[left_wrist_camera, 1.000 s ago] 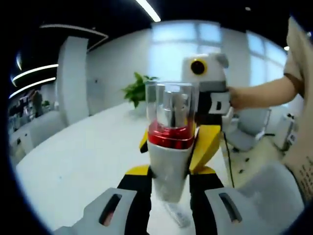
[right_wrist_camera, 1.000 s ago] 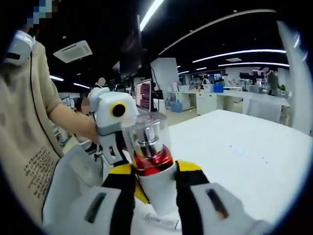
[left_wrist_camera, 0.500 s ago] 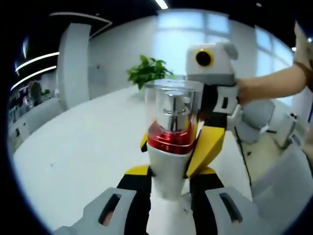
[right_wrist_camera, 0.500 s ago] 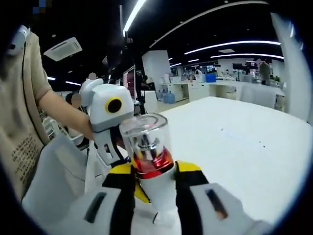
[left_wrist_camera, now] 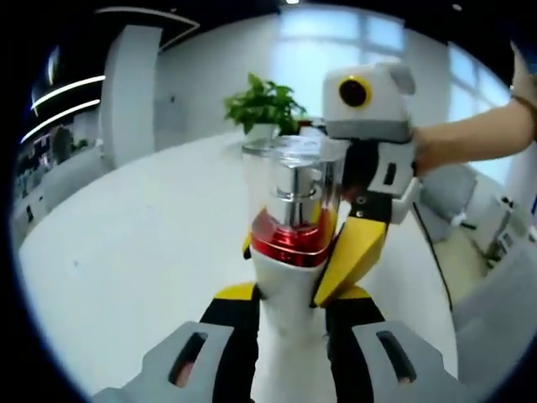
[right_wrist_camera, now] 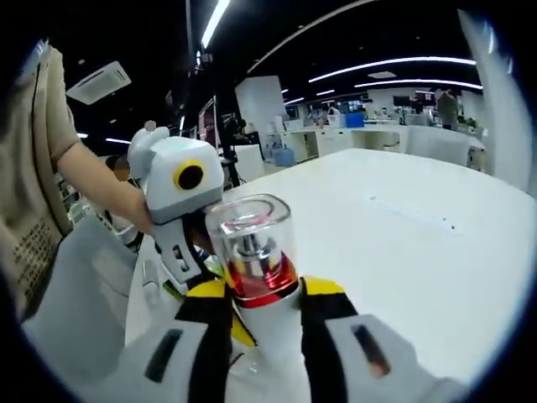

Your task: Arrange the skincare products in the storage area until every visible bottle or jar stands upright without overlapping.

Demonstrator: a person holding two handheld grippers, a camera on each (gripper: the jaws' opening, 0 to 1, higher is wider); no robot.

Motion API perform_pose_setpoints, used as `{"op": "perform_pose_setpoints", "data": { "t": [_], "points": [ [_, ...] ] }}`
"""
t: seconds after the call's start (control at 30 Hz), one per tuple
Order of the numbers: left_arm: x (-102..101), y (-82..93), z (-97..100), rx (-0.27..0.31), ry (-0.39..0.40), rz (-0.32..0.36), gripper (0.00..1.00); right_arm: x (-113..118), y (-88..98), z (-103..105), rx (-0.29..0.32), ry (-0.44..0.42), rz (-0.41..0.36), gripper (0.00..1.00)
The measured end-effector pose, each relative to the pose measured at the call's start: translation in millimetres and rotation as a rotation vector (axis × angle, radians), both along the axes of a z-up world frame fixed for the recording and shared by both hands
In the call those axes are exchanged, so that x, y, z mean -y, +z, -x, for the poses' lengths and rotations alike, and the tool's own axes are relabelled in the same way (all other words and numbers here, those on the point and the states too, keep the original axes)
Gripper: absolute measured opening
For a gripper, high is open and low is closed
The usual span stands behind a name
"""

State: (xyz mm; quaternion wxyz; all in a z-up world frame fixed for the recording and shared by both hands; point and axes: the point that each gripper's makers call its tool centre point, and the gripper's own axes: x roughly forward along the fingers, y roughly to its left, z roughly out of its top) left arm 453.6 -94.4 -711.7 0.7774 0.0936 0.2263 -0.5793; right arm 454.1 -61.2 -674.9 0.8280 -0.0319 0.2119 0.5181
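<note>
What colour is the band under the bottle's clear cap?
Shiny metallic red band, on the white-bodied bottle; clearest in the left gripper view.

Daylight from bright windows beyond the left gripper washes out the wall and white bench. In the right gripper view, ceiling light strips glow against a dark ceiling. Fisheye bending curves lines near the edges; distant areas look soft.
</note>
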Motion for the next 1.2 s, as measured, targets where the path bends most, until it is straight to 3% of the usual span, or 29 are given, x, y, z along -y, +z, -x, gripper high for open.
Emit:
{"op": "perform_pose_setpoints", "data": {
  "t": [0.3, 0.5, 0.67, 0.93, 0.97, 1.1, 1.2],
  "points": [
    [0, -2.4, 1.0, -0.003, 0.024, 0.015, 0.27, 2, 0.0, 4, 0.030, 0.037, 0.005, 0.30],
    [3, -2.1, 5.7, 0.032, 0.041, 0.001, 0.27, 8, -3.9, 5, 0.049, 0.079, -0.025, 0.30],
    [3, -2.7, 9.6, 0.060, 0.046, -0.008, 0.27, 8, -6.0, 7, 0.051, 0.113, -0.003, 0.31],
    [4, -2.6, 10.6, 0.071, 0.056, -0.022, 0.27, 8, -8.4, 6, 0.020, 0.079, -0.001, 0.33],
    [4, -2.9, 10.6, 0.073, 0.059, -0.027, 0.27, 10, -10.3, 6, -0.005, 0.063, -0.003, 0.35],
    [1, -2.7, 12.6, 0.066, 0.070, -0.039, 0.38, 16, -9.5, 0, -0.015, -0.002, 0.001, 0.42],
    [0, 2.3, 14.8, 0.068, 0.070, -0.036, 0.37, 19, -4.9, 2, -0.016, -0.020, 0.002, 0.45]
  ]
}}
